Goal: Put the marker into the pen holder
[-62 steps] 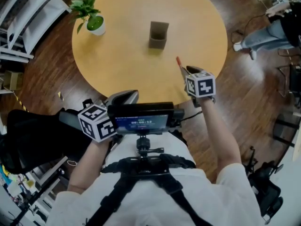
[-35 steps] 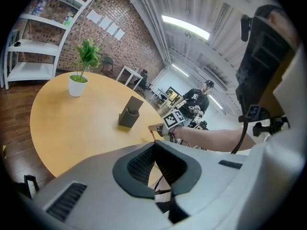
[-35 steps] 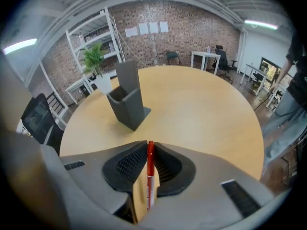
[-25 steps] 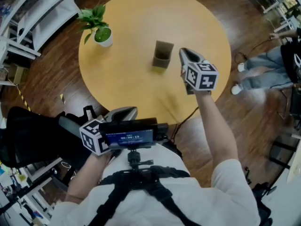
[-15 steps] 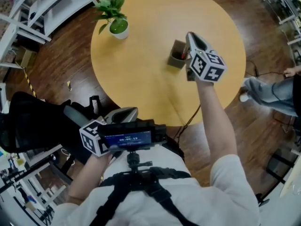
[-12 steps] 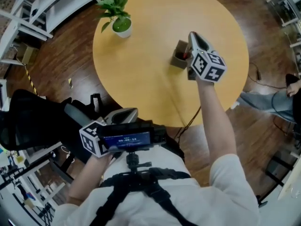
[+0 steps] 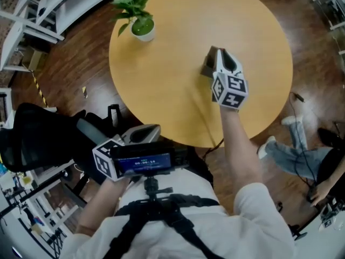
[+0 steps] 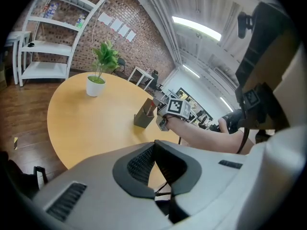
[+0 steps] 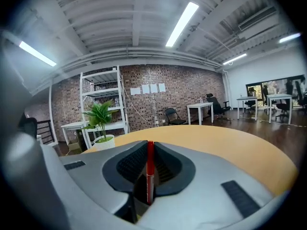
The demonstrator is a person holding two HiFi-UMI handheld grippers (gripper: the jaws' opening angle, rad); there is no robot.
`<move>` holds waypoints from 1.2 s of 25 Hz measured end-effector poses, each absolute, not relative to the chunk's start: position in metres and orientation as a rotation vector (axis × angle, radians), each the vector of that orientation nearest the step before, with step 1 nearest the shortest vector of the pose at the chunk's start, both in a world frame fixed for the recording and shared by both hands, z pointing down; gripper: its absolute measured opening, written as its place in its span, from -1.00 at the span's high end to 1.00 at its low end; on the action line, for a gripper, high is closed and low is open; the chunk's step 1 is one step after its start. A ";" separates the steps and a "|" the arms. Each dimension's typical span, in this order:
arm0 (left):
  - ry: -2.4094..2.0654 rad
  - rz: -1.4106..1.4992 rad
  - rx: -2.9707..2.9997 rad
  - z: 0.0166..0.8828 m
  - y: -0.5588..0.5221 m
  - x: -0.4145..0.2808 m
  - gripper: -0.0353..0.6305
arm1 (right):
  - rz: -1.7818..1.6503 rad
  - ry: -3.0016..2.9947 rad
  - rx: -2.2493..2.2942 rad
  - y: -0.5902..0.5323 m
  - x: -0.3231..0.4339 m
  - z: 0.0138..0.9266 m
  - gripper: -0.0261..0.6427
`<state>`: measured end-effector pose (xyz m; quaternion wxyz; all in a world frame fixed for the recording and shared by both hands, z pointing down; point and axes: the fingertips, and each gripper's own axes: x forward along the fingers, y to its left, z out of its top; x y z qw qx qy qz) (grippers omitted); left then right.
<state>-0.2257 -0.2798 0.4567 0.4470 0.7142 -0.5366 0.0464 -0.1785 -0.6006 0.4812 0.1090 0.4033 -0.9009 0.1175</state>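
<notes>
Here, at the left of the table [image 7: 161, 85], the potted plant [image 7: 141, 26] stands well apart from the work and plays no part. The left gripper [image 8: 156, 169] hangs off the table's near edge at the person's waist, as it did a second ago, with its jaws together on nothing.

At centre, the pen holder [image 8: 144, 116] stands upright on the table. A second ago we see the right gripper [image 7: 223, 58] just beside the holder on its right. Now it sits directly over the holder and covers most of it in the head view.

In the right gripper view, the marker [image 9: 150, 157] stands upright between the pads. The jaws are closing on it and the pads press its barrel, so it is not released. Its lower end points down into the dark below the jaws, and we cannot tell how far it enters the holder.

We judge that transport is complete. Lowering and release remain, and release should wait until the tip is inside the rim
</notes>
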 end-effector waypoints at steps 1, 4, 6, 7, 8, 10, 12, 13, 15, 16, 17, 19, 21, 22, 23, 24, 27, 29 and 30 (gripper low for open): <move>-1.327 0.114 1.769 0.457 -0.282 -0.226 0.91 | 0.350 -2.635 1.189 -0.598 -0.177 0.486 0.79; -1.321 0.108 1.774 0.456 -0.286 -0.226 0.91 | 0.390 -2.574 1.188 -0.591 -0.170 0.505 0.79; -1.316 0.100 1.779 0.457 -0.288 -0.227 0.91 | 0.422 -2.521 1.181 -0.589 -0.167 0.522 0.79; -1.313 0.096 1.781 0.458 -0.289 -0.228 0.91 | 0.429 -2.504 1.179 -0.589 -0.166 0.528 0.79; -1.310 0.093 1.786 0.458 -0.291 -0.228 0.91 | 0.433 -2.493 1.177 -0.590 -0.165 0.531 0.79; -1.300 0.090 1.797 0.458 -0.293 -0.227 0.91 | 0.436 -2.476 1.164 -0.592 -0.165 0.532 0.78; -1.288 0.087 1.811 0.457 -0.293 -0.225 0.91 | 0.441 -2.476 1.148 -0.591 -0.165 0.526 0.77; -1.280 0.085 1.819 0.456 -0.293 -0.224 0.91 | 0.445 -2.487 1.143 -0.590 -0.164 0.521 0.72; -1.261 0.085 1.840 0.455 -0.294 -0.222 0.91 | 0.443 -2.514 1.141 -0.586 -0.161 0.505 0.69; -1.252 0.085 1.852 0.454 -0.294 -0.221 0.91 | 0.435 -2.526 1.142 -0.583 -0.159 0.496 0.69; -1.243 0.086 1.864 0.453 -0.294 -0.220 0.91 | 0.424 -2.535 1.142 -0.579 -0.157 0.488 0.69; -1.225 0.089 1.889 0.450 -0.295 -0.219 0.91 | 0.398 -2.538 1.140 -0.567 -0.150 0.475 0.69; -1.205 0.087 1.917 0.448 -0.297 -0.219 0.91 | 0.387 -2.525 1.136 -0.551 -0.140 0.467 0.69; -1.195 0.084 1.931 0.447 -0.298 -0.219 0.91 | 0.395 -2.514 1.133 -0.543 -0.135 0.466 0.69; -1.184 0.080 1.944 0.447 -0.300 -0.219 0.91 | 0.409 -2.503 1.128 -0.534 -0.130 0.466 0.69; -1.173 0.077 1.957 0.447 -0.302 -0.219 0.91 | 0.423 -2.492 1.124 -0.525 -0.126 0.465 0.69; -1.132 0.069 1.992 0.446 -0.304 -0.216 0.91 | 0.439 -2.461 1.128 -0.496 -0.111 0.464 0.69; -1.101 0.065 2.008 0.446 -0.303 -0.211 0.91 | 0.451 -2.446 1.140 -0.477 -0.102 0.461 0.69; -1.089 0.064 2.015 0.446 -0.302 -0.209 0.91 | 0.462 -2.441 1.147 -0.469 -0.098 0.460 0.69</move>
